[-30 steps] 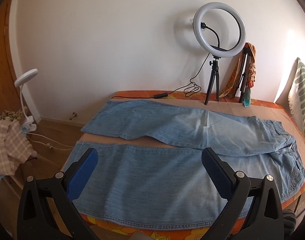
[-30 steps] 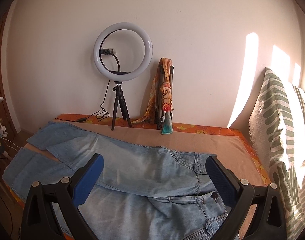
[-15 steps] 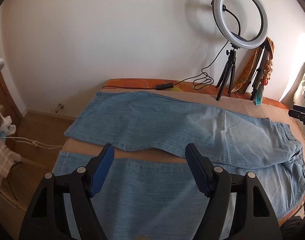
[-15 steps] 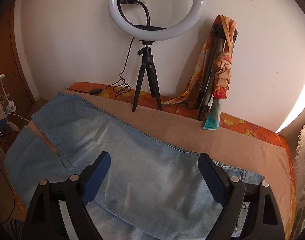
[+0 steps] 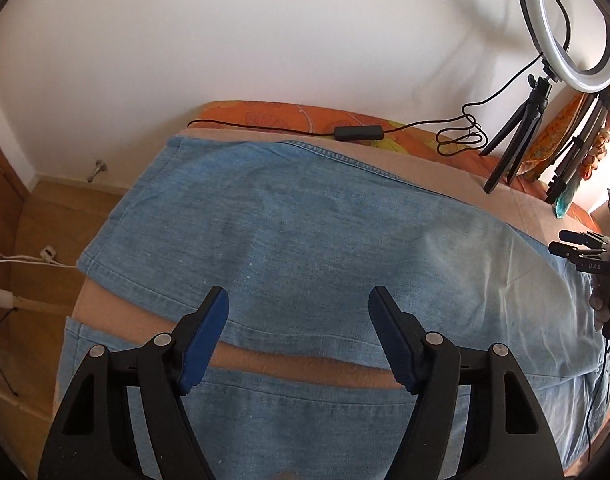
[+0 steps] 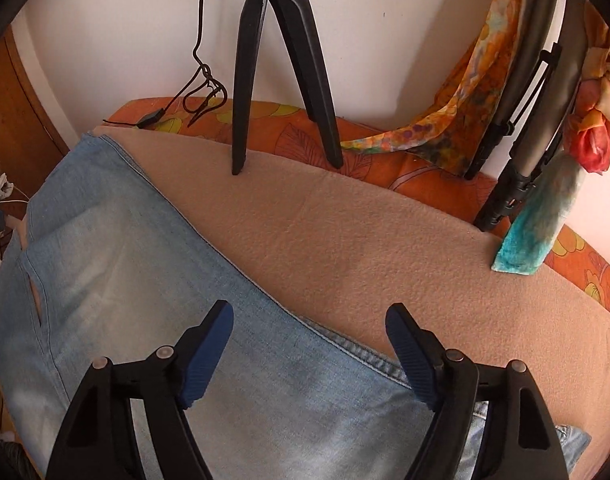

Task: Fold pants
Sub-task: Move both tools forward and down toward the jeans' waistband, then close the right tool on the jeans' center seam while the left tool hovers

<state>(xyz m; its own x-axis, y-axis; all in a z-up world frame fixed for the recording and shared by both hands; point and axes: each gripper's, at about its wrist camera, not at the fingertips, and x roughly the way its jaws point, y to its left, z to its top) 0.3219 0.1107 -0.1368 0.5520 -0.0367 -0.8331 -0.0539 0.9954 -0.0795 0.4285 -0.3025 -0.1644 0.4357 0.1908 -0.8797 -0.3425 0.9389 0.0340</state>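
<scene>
Light blue jeans (image 5: 305,232) lie flat on a beige blanket (image 5: 305,368), the two legs spread apart with a strip of blanket between them. My left gripper (image 5: 299,308) is open and empty, low over the inner edge of the far leg. My right gripper (image 6: 309,324) is open and empty, low over the far leg's outer seam (image 6: 345,344) near the waist end. The jeans (image 6: 145,280) run off to the left in the right wrist view. The right gripper's body shows at the right edge of the left wrist view (image 5: 601,264).
A ring light on a black tripod (image 6: 281,60) stands at the back of the bed, its cable and switch (image 5: 359,133) along the orange sheet. A folded tripod with a coloured scarf (image 6: 525,120) leans on the wall. Wooden floor with cables (image 5: 21,260) lies left.
Both grippers have moved forward and down towards the jeans' far leg. Both stay open and hold nothing.
</scene>
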